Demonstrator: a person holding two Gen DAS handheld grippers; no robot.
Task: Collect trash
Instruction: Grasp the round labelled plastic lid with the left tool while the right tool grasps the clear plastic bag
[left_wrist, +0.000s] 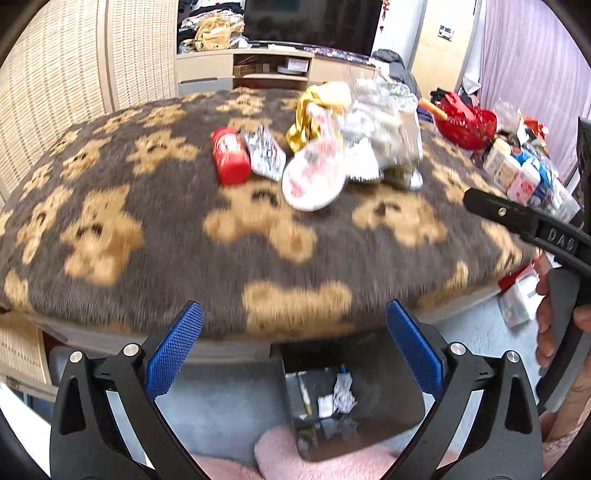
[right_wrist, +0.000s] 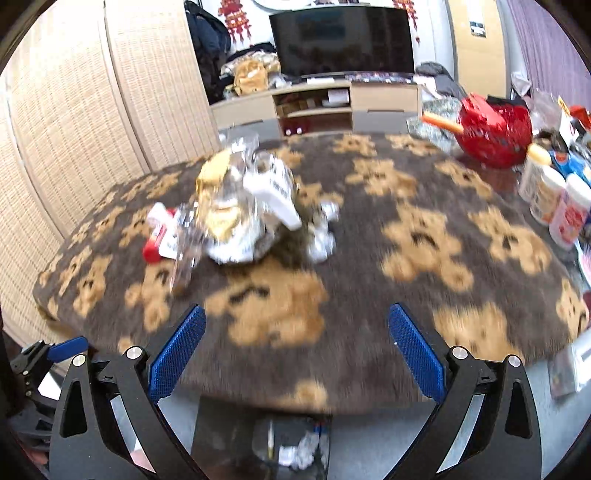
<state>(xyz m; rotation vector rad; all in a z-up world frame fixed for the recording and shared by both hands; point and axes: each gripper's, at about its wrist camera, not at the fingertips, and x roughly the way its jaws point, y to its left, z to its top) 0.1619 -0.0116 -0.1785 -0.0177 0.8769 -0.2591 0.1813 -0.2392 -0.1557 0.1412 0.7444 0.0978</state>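
Note:
A heap of trash lies on the bear-patterned brown cloth (left_wrist: 147, 251) of the table: a red packet (left_wrist: 229, 156), a silver foil wrapper (left_wrist: 266, 152), a white round wrapper (left_wrist: 314, 177), a gold wrapper (left_wrist: 314, 110) and clear plastic bags (left_wrist: 384, 122). The same heap shows in the right wrist view (right_wrist: 240, 210). A dark bin (left_wrist: 351, 398) with crumpled scraps stands on the floor below the table's near edge. My left gripper (left_wrist: 293, 350) is open and empty over the bin. My right gripper (right_wrist: 297, 354) is open and empty at the table's near edge, and shows at right (left_wrist: 524, 225).
A red mesh bag (right_wrist: 495, 129) and several white bottles (right_wrist: 554, 199) stand at the table's right side. A TV stand (right_wrist: 317, 107) with a dark screen is behind. Woven screens (right_wrist: 92, 110) stand at left. A pink fluffy thing (left_wrist: 288, 458) lies by the bin.

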